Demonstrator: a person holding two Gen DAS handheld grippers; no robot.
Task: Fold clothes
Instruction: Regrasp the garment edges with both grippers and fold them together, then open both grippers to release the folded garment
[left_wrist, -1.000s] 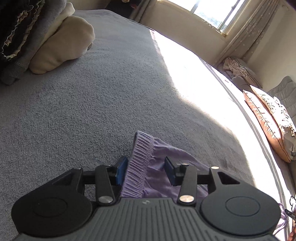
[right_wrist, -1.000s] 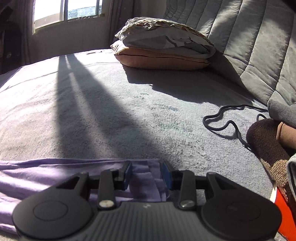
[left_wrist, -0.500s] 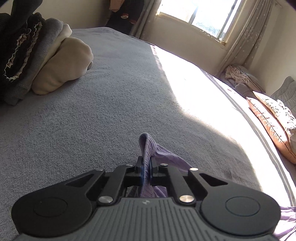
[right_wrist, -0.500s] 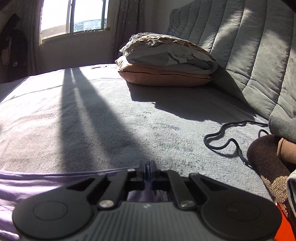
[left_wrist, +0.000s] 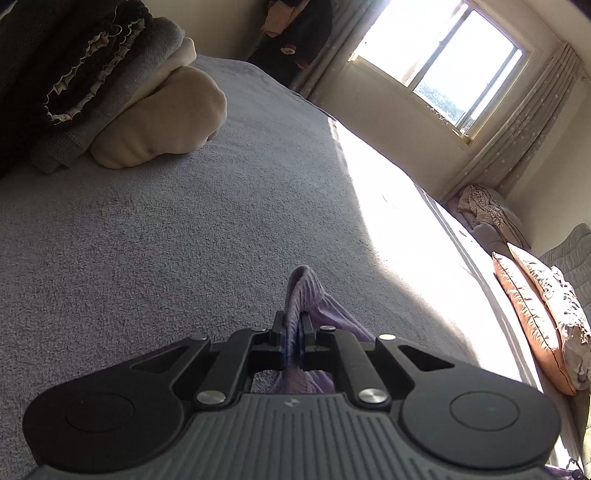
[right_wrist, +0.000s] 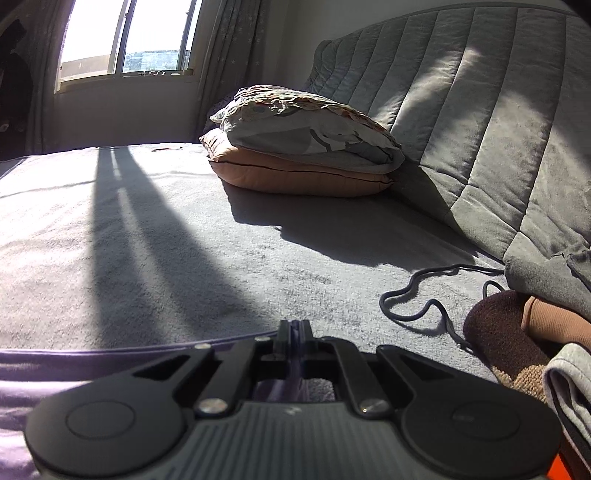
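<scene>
The left gripper (left_wrist: 294, 334) has its jaws closed tight on the ribbed waistband of the purple garment (left_wrist: 306, 295), which bunches up above them over the grey bed (left_wrist: 184, 240). The right gripper (right_wrist: 294, 334) likewise pinches a thin edge of the purple garment (right_wrist: 55, 369), whose cloth spreads flat to the left. A black cord (right_wrist: 417, 295) lies nearby, stacked pillows (right_wrist: 303, 147) beyond.
</scene>
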